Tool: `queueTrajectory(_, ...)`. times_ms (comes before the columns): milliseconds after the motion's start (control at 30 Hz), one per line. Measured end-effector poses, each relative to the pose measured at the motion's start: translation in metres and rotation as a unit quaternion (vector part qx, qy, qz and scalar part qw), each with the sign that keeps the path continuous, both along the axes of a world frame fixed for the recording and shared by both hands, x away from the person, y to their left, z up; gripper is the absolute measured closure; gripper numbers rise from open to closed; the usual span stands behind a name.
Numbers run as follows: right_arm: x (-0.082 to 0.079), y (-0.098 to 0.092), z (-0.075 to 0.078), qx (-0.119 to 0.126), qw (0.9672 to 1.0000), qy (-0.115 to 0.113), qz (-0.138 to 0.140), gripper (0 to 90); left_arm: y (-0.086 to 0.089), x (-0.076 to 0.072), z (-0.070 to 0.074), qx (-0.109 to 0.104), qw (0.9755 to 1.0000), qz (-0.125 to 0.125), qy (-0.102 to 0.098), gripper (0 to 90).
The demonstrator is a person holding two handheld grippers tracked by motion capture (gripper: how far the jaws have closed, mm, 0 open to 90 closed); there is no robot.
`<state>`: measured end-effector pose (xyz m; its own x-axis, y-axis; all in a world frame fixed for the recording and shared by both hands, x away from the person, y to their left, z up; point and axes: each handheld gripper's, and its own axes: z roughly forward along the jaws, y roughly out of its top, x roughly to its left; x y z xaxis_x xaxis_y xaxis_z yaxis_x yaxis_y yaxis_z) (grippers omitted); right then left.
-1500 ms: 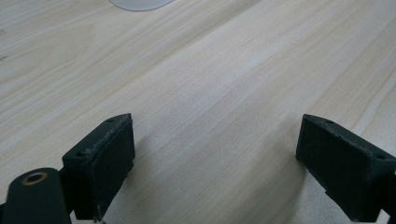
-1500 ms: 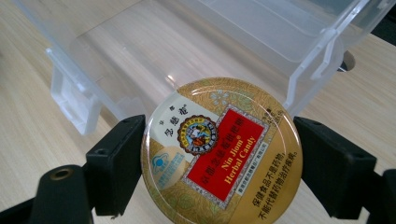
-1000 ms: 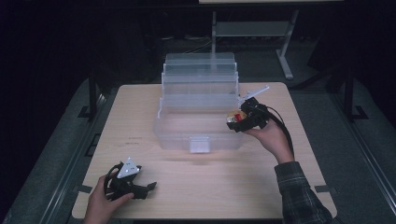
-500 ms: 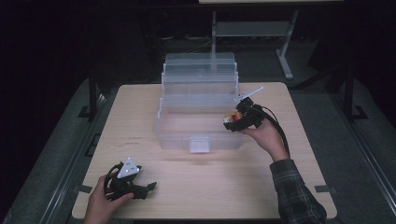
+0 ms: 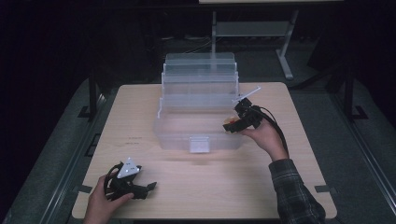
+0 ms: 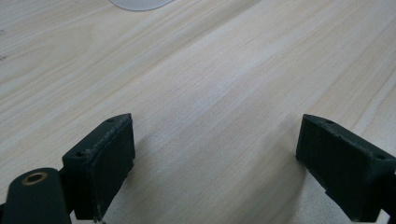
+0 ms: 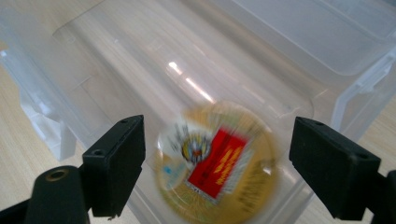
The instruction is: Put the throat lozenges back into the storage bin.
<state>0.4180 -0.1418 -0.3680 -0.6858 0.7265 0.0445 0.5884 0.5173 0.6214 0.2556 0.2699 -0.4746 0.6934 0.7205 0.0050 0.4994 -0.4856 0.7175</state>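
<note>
Right tool [image 5: 232, 125] was held at the right end of the clear plastic box [image 5: 201, 126], over its open lower bin. Its jaws had just been opening; in the right gripper view they stood apart with a round, gold-coloured container bearing a red label [image 7: 217, 161] between and beyond them, blurred, and neither pad [image 7: 122, 158] touched it. My judgement: the container had been let go so as to drop into the bin, hence the tool's position above the bin rather than over the counter [image 5: 299, 154]. Whether the container had reached the bin floor could not be told.

Left tool [image 5: 136, 189] rested low on the counter near the front left corner, well apart from the box. Jaws wide, nothing between them, bare wood grain beneath. Judged parked so as to leave the box clear for the other hand.

View comparison: the high view gave the layout, namely the box with its stepped upper trays folded back, both hands, and the trailing cable. There the container appeared as only a small orange-red patch at the right tool. The right gripper view resolved the label, the gap at each pad, and the bin wall behind. The left gripper view confirmed the empty jaws and caught the edge of a pale round object [image 6: 140, 3] at the top of the frame, unidentified.
</note>
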Motion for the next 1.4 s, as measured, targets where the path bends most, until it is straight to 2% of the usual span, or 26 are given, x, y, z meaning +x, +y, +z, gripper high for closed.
queueTrajectory(600,-0.006,-0.009,0.010,0.008,0.9999,-0.010,-0.006,16.7,0.000,0.000,0.000,0.000,1.0000,0.000,0.000,10.7)
queueTrajectory(767,-0.013,-0.016,0.013,0.013,0.9997,-0.013,-0.015,13.6,0.000,0.000,0.000,-0.001,1.0000,0.001,0.000,10.8)
queueTrajectory(1100,-0.026,-0.032,0.016,0.019,0.9992,-0.029,-0.020,13.3,0.000,0.000,0.000,0.000,1.0000,0.001,0.000,10.8)
queueTrajectory(1400,-0.040,-0.047,0.013,0.019,0.9989,-0.031,-0.028,13.2,0.000,0.000,0.000,-0.001,1.0000,0.001,0.000,10.8)
